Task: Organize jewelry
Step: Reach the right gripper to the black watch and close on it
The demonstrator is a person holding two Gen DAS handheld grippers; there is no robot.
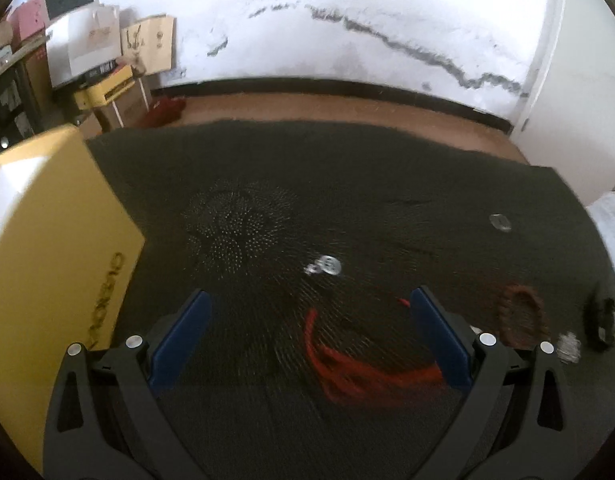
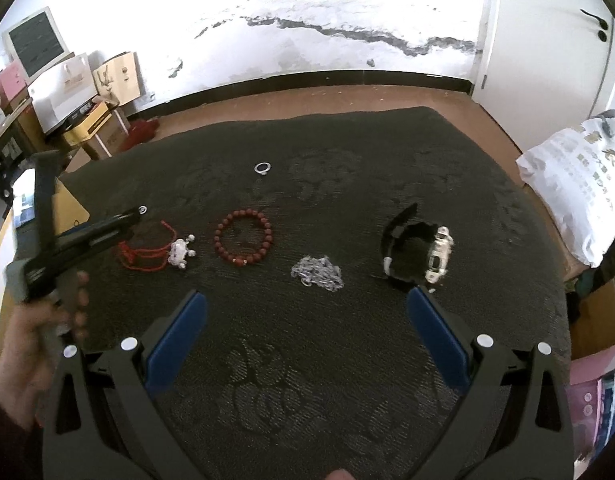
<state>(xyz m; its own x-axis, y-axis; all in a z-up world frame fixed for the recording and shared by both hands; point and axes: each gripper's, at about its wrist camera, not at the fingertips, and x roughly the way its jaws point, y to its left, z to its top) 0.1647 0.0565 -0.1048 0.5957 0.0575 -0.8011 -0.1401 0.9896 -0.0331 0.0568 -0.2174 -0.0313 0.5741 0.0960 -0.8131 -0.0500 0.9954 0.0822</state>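
Note:
In the left wrist view my left gripper [image 1: 309, 308] is open and low over the dark cloth [image 1: 347, 168]. A red cord bracelet [image 1: 347, 364] lies between its blue fingers [image 1: 195, 320]. A small silver piece [image 1: 327, 265] sits just ahead, and a ring [image 1: 500, 222] lies farther right. My right gripper [image 2: 307, 312] is open with nothing in it. Ahead of it lie the red cord bracelet [image 2: 147, 252] with a silver charm [image 2: 182, 254], a brown bead bracelet [image 2: 243, 237], a silver chain [image 2: 317, 272], a black watch [image 2: 419, 252] and the ring [image 2: 262, 168].
A yellow box [image 1: 47, 260] stands at the cloth's left edge, close to my left gripper [image 2: 135, 214], which a hand [image 2: 35, 332] holds. Cartons and bags [image 2: 79, 96] are stacked at the back left. A white plastic bag [image 2: 579, 188] lies to the right.

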